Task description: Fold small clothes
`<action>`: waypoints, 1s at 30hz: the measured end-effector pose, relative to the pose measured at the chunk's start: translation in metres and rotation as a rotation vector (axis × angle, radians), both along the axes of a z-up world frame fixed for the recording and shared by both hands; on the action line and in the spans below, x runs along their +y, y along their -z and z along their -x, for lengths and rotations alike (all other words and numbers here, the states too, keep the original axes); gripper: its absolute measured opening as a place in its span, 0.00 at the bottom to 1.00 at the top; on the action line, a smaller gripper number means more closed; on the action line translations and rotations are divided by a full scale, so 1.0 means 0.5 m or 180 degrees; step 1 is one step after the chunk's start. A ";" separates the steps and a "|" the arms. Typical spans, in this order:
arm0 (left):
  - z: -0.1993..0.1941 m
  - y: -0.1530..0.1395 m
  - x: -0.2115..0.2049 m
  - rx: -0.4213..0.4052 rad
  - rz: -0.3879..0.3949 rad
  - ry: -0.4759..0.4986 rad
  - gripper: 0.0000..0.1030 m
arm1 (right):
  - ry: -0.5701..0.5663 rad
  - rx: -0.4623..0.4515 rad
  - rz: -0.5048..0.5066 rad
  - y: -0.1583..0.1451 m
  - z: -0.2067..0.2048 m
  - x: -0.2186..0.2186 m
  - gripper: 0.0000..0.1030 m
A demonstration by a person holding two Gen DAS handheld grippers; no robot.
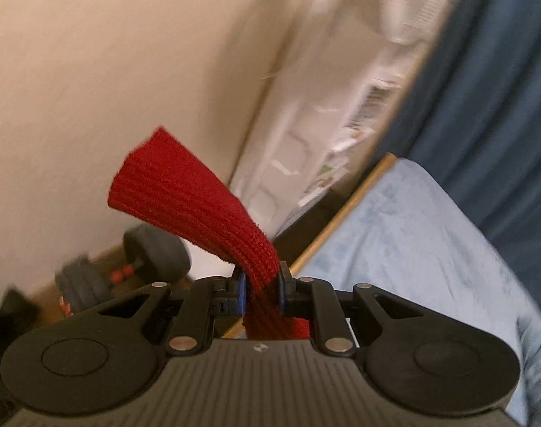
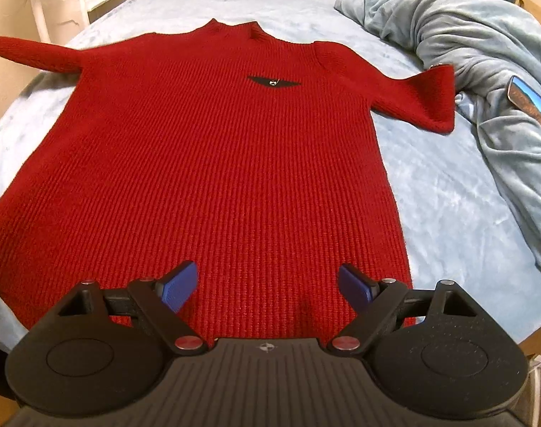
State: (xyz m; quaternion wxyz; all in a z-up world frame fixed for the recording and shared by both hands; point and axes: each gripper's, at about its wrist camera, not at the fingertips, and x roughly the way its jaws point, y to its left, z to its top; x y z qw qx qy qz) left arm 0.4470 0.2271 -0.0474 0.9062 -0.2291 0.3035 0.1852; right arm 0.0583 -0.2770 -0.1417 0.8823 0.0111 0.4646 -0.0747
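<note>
A red knit sweater (image 2: 213, 163) lies flat, front up, on the light blue bed (image 2: 448, 192), collar far, hem near. Its right sleeve (image 2: 420, 99) lies spread out on the bed. Its left sleeve (image 2: 28, 53) stretches off the bed's left edge. My left gripper (image 1: 261, 286) is shut on that sleeve's end (image 1: 185, 199), which sticks up beyond the jaws, off the bed's side. My right gripper (image 2: 266, 284) is open and empty, just above the sweater's hem in the middle.
A crumpled grey-blue blanket (image 2: 484, 53) lies at the bed's far right with a phone-like object (image 2: 530, 103) on it. Dumbbells (image 1: 128, 270) lie on the floor by the cream wall. A white shelf unit (image 1: 341, 106) and a dark blue curtain (image 1: 484, 89) stand beyond the bed.
</note>
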 end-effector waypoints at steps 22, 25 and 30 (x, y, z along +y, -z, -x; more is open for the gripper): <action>0.145 0.177 -0.922 0.0342 -0.0842 0.3037 0.92 | 0.0617 -0.0133 -0.0094 0.046 0.041 -0.190 0.84; 0.122 0.200 -0.795 0.0502 -0.0790 0.2642 0.94 | 0.0673 -0.0193 -0.0108 0.047 0.014 -0.204 0.84; 0.059 0.207 -0.583 0.0702 -0.0956 0.1611 0.94 | 0.0842 -0.0497 -0.0265 0.025 -0.041 -0.246 0.84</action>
